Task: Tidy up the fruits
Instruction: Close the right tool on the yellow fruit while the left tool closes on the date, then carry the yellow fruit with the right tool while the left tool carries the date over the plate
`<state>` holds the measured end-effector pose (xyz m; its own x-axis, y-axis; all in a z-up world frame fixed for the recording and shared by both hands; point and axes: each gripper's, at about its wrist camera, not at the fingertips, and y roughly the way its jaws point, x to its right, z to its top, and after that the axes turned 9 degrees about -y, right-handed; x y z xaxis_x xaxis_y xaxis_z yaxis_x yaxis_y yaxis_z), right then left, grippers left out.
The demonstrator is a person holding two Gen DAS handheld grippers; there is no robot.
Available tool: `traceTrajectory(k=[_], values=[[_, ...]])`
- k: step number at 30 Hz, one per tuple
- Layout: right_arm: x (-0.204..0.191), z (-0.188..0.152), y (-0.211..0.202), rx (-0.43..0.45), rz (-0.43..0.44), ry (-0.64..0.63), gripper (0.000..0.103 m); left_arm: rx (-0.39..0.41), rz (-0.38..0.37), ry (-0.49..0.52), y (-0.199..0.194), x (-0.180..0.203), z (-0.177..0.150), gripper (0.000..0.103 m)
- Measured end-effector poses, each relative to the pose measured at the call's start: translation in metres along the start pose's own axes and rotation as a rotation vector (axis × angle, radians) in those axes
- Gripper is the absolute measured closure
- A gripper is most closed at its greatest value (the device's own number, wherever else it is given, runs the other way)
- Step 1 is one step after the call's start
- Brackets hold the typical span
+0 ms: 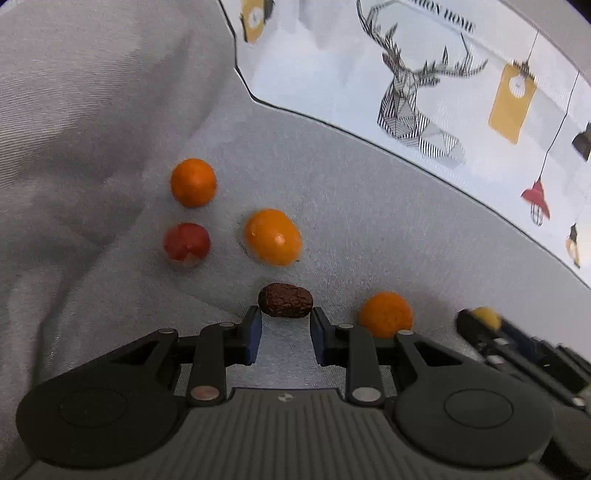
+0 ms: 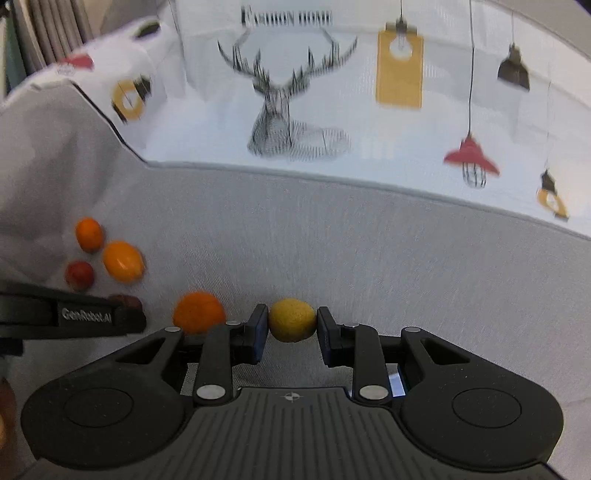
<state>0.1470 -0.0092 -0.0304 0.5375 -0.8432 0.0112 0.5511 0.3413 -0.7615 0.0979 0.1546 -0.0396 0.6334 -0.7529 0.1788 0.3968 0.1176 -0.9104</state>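
The left gripper point(image 1: 285, 314) points down at a soft grey cloth seat point(image 1: 369, 221). Its two blue pads squeeze a wrinkly dark brown dried date point(image 1: 285, 305) at the very tips, one pad on each end. The jaws are nearly closed, with only the date between them.

The right gripper point(image 2: 291, 320) holds a small round yellow fruit with a bumpy skin point(image 2: 292, 319). Its pads press on both sides of the fruit, so the jaws are closed on it. In the left wrist view this gripper and its yellow fruit show as a blur at the right edge.

More fruit lies on the grey cloth. A round orange fruit point(image 1: 385, 314) sits just beside the left gripper's right finger. Farther off are an egg-shaped shiny orange fruit point(image 1: 272, 237), a small red fruit point(image 1: 187, 243) and a small round orange fruit at the back point(image 1: 192, 182). These three lie close together near a fold of the cloth.

Behind the seat is a white cushion with pictures point(image 2: 369, 110). It shows a black line drawing of a deer head point(image 2: 277, 96), hanging lamps and a yellow tag point(image 2: 399, 70). Black words at the top read "FASHION HOME" point(image 2: 286, 16).

The side of the left gripper, seen from the right wrist, has white letters that say "GenRobot.AI" point(image 2: 85, 315).
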Motion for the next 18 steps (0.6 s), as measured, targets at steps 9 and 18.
traceTrajectory(k=[9, 18], values=[[0.017, -0.002, -0.088, 0.156, -0.016, 0.072, 0.073, 0.062, -0.048, 0.036, -0.032, -0.013, -0.012, 0.073], [0.072, -0.065, -0.145, 0.147, -0.11, 0.187, 0.073, 0.166, -0.137, 0.186, -0.078, -0.004, -0.045, 0.074]])
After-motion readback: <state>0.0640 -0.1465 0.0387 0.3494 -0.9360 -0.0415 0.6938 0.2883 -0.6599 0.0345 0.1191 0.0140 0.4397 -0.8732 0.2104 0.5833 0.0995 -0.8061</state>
